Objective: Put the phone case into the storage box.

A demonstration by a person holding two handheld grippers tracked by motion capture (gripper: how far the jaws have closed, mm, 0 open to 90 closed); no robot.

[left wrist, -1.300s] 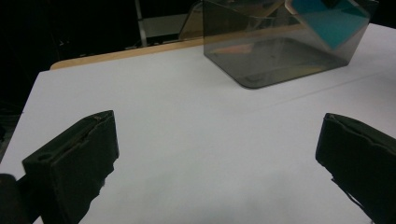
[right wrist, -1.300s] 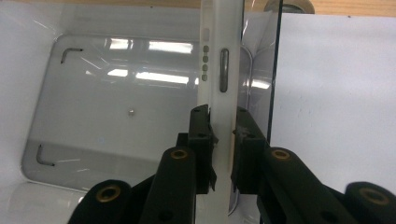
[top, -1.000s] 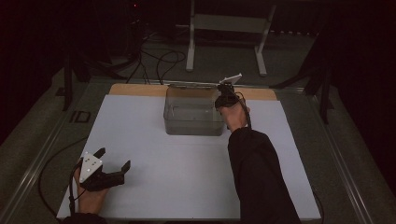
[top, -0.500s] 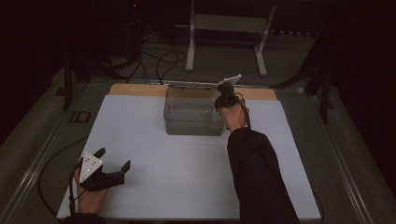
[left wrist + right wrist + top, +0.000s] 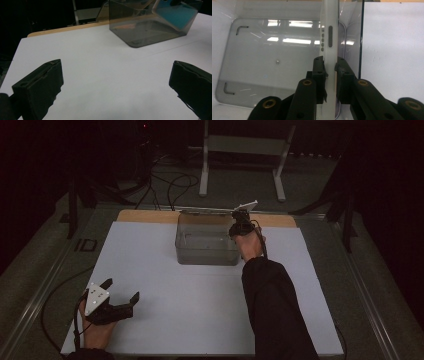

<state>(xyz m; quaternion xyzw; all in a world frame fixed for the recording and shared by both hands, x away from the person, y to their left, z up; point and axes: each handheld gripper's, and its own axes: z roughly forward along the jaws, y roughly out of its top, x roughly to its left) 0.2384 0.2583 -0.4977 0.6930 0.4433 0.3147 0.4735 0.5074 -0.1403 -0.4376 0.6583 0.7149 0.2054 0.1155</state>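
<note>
— Squeezing something? What do the right gripper fingers hold?
— A flat white phone, pinched on its edge between them, standing over the clear bin.
— And the left gripper?
— Wide open with nothing in it, well away from that bin, low over the white table.

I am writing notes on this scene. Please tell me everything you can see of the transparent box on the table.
The transparent box is a smoky grey, plastic-looking rectangular bin with rounded corners and an open top. It stands upright at the far middle of the white table. The right gripper holds a thin white slab on edge over its right end. Inside, its floor looks bare.
</note>
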